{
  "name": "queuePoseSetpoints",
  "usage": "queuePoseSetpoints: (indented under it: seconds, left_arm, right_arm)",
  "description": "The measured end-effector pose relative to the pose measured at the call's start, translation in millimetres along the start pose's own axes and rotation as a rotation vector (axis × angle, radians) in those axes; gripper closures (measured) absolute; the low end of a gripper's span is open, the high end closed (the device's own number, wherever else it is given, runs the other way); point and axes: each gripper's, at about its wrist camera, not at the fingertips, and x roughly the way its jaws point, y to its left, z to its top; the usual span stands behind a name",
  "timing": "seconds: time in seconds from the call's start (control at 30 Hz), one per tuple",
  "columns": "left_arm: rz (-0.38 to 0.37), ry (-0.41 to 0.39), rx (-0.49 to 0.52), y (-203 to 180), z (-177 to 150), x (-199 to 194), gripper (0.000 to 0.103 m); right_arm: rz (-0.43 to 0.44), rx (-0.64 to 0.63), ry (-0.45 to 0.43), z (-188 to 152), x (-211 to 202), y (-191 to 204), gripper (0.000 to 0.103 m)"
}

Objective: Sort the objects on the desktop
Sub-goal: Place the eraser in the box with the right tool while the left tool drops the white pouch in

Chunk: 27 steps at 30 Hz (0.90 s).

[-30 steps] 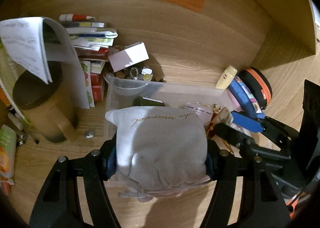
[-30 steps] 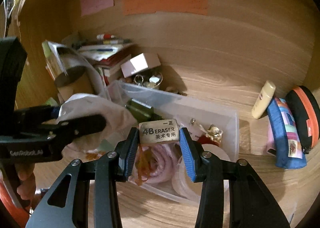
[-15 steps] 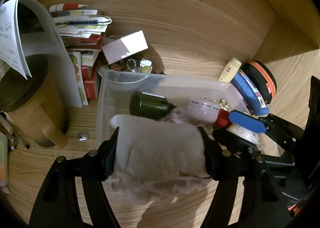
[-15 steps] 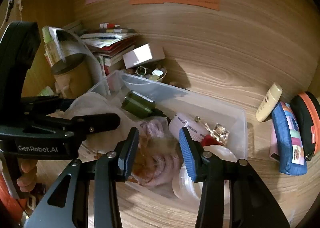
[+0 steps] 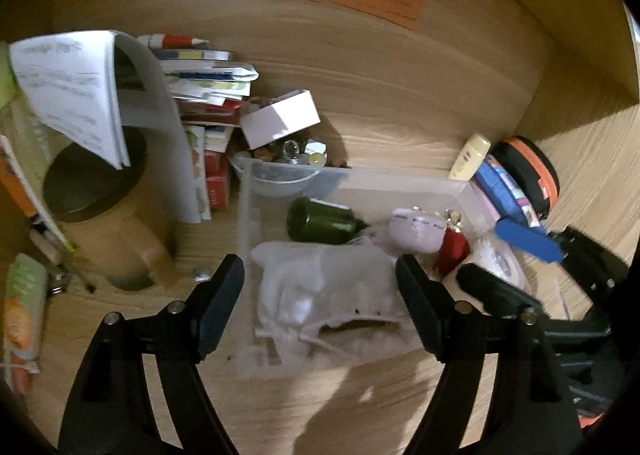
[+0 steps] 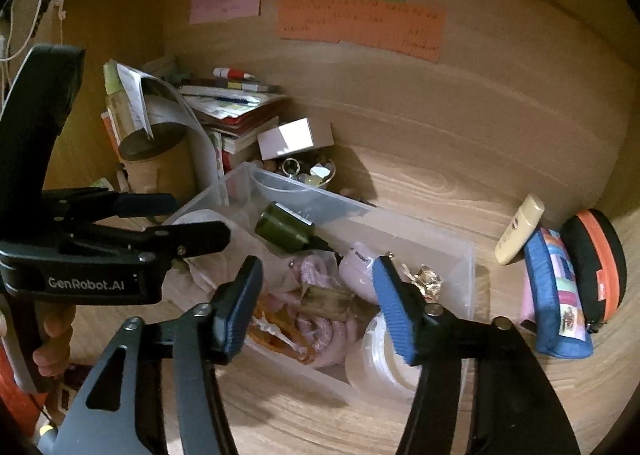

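Note:
A clear plastic bin (image 5: pixel 248 215) sits on the wooden desk. Inside it lies a white drawstring pouch (image 5: pixel 320 283), under my left gripper (image 5: pixel 316 271). That gripper's jaws are opening and its pads stand clear of the pouch. In the right wrist view my right gripper (image 6: pixel 316 271) hangs over the bin (image 6: pixel 440 255) with its jaws opening and nothing between them. A worn eraser (image 6: pixel 326 301) lies below it on pink knitwear (image 6: pixel 320 331). A dark green bottle (image 6: pixel 286 227) lies at the bin's back. The left gripper (image 6: pixel 200 217) shows at the left.
A brown mug (image 5: pixel 100 207) holding papers stands left of the bin, beside stacked books (image 5: pixel 208 95). A white box (image 5: pixel 280 123) and a trinket bowl (image 5: pixel 288 159) sit behind it. A cream tube (image 5: pixel 470 157), a blue pencil case (image 5: pixel 504 191) and a black-orange case (image 5: pixel 532 171) lie at the right.
The left jaws spread and the pouch dropped from them into the bin. The right jaws let go of the eraser, which now lies in the bin, and opened wider.

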Motion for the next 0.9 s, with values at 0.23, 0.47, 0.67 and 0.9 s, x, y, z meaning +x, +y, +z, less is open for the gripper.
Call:
queuePoseSetpoints:
  seconds: [0.23,0.47,0.67,0.9]
  left_arm:
    - [0.025,-0.004,0.033,-4.3,-15.7,-29.3,0.025]
    - [0.066,-0.016,0.068,-8.1,-41.7,-59.8,0.019]
    - [0.112,-0.010,0.058,3.8,-67.1,-84.6,0.019]
    - [0.160,0.029,0.029,23.3,-102.6,-98.9,0.019]
  right_arm:
    - [-0.018,0.026,-0.013,-10.7,-19.2,-0.1,0.038]
    - [-0.007,0.060,0.002,-27.7,-38.8,4.3,0.034]
    - [0.008,0.077,0.012,-42.9,-53.3,16.3,0.031]
    - [0.040,0.094,0.034,-62.0,-61.7,33.6,0.031]
